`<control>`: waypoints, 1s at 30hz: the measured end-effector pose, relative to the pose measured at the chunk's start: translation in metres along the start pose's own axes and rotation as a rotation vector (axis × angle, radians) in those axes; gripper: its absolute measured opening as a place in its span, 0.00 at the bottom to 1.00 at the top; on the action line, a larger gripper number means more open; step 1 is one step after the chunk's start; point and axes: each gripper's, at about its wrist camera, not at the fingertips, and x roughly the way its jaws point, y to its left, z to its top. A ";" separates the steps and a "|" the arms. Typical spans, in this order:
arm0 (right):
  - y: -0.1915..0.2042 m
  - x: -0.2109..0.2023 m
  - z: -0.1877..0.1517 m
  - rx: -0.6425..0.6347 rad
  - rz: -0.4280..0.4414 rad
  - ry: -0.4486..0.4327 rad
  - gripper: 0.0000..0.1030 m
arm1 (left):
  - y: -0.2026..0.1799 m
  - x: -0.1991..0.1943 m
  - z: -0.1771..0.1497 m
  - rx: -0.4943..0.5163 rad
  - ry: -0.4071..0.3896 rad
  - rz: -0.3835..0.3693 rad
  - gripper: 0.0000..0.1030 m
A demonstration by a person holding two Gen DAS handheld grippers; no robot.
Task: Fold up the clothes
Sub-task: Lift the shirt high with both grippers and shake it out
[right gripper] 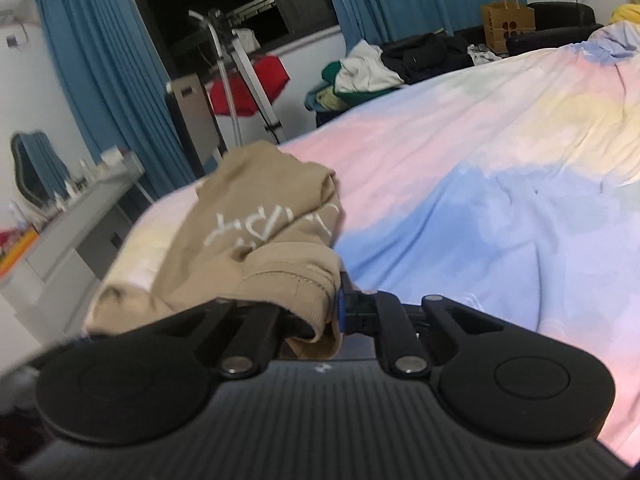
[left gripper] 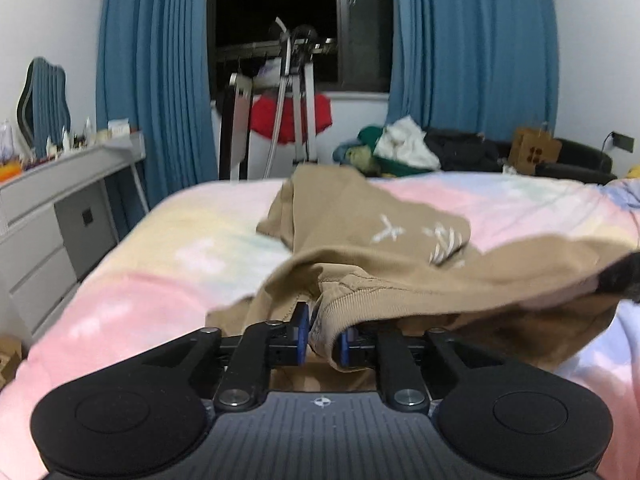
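Observation:
A tan shirt (left gripper: 360,216) with white lettering lies crumpled on the pastel bedspread (left gripper: 168,248). My left gripper (left gripper: 325,334) is shut on its ribbed hem, which bunches between the blue pads. The cloth stretches right toward a dark shape (left gripper: 620,276) at the frame edge. In the right wrist view the same tan shirt (right gripper: 256,224) drapes over my right gripper (right gripper: 320,312), which is shut on another part of the ribbed hem. Its left finger is hidden under the cloth.
A grey dresser (left gripper: 60,208) with bottles stands left of the bed. Beyond the bed's far edge are a tripod (left gripper: 296,92), a red cloth, a pile of clothes (left gripper: 400,148) and a paper bag (left gripper: 536,152). Blue curtains frame a dark window.

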 end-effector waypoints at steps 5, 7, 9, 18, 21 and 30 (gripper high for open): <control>-0.003 -0.002 0.003 0.022 0.011 -0.048 0.11 | -0.002 0.011 -0.007 -0.002 0.031 0.053 0.27; -0.005 0.000 0.003 0.007 -0.021 -0.057 0.11 | -0.004 0.016 -0.009 -0.005 0.040 0.082 0.28; -0.008 0.006 0.001 -0.004 -0.058 -0.037 0.12 | -0.006 0.021 -0.011 -0.008 0.050 0.110 0.27; -0.030 0.050 -0.025 0.100 -0.086 0.291 0.23 | 0.026 0.009 0.006 -0.255 -0.025 0.135 0.08; -0.023 0.044 -0.023 0.080 -0.074 0.278 0.23 | 0.029 -0.010 0.019 -0.269 -0.109 0.136 0.07; 0.063 -0.064 0.103 -0.198 -0.074 -0.234 0.12 | 0.035 -0.109 0.149 -0.278 -0.418 0.097 0.05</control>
